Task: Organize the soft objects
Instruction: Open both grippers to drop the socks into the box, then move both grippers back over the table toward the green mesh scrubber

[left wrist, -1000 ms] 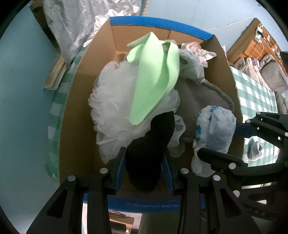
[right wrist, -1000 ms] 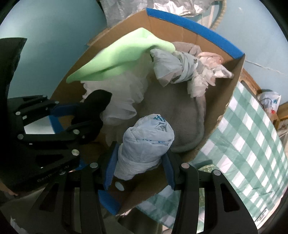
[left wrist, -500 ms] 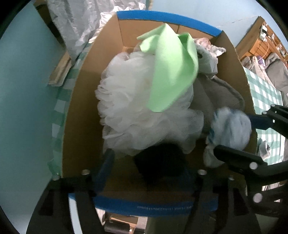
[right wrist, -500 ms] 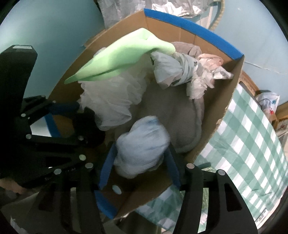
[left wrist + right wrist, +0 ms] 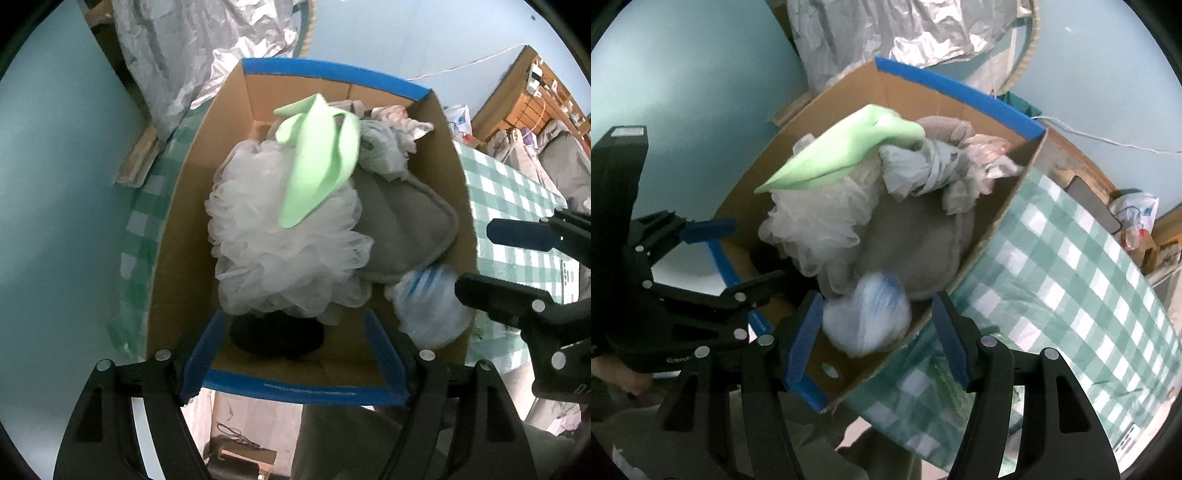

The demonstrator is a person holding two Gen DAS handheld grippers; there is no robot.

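A cardboard box with a blue-taped rim holds a white mesh loofah, a pale green foam sheet, a grey cushion and knotted plastic bags. My left gripper hangs over the box's near edge, its jaws opening. A black sock lies loose in the box below them, with gaps on both sides. My right gripper is open above a blurred white-and-blue bag bundle in the box corner; its pads stand clear of it.
The box stands on a green checked tablecloth. A crumpled silver sheet hangs behind the box. Wooden shelves and a white bag are at the far right. The two grippers are close together, side by side, at the box's near end.
Both grippers have let go and risen. The black sock has dropped out of the left jaws into the box, and the bag bundle out of the right jaws.
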